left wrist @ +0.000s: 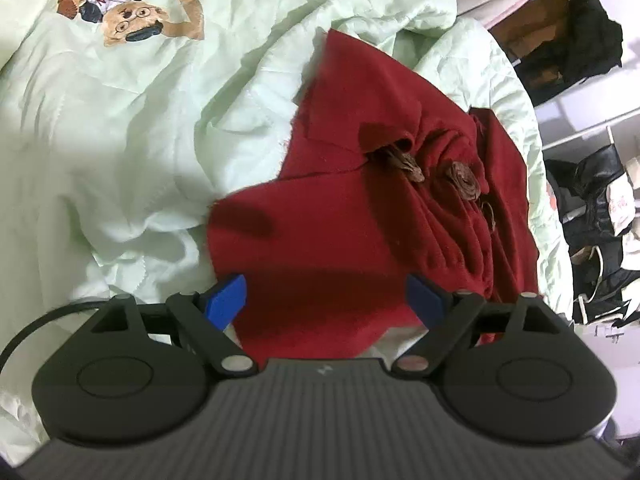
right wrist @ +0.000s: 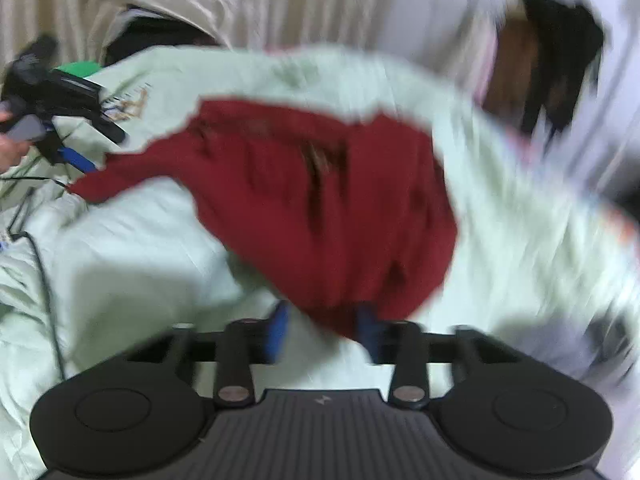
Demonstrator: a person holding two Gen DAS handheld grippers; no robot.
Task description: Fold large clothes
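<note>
A dark red garment (left wrist: 340,216) with brown toggle buttons (left wrist: 464,180) lies bunched on a pale green quilt (left wrist: 132,128). My left gripper (left wrist: 326,300) stands open, its blue pads (left wrist: 226,300) wide apart over the garment's near edge. In the right wrist view the picture is blurred; the same red garment (right wrist: 320,208) lies across the quilt, and its near edge sits between the blue pads (right wrist: 280,330) of my right gripper (right wrist: 326,332), which stand part open. The left gripper (right wrist: 76,158) shows at the far left, at the garment's left tip.
The quilt bears a bear print (left wrist: 128,4). Shelves with dark clothes and bags (left wrist: 592,216) stand to the right of the bed. A cable (right wrist: 40,272) runs over the quilt at the left. Curtains (right wrist: 240,0) hang behind.
</note>
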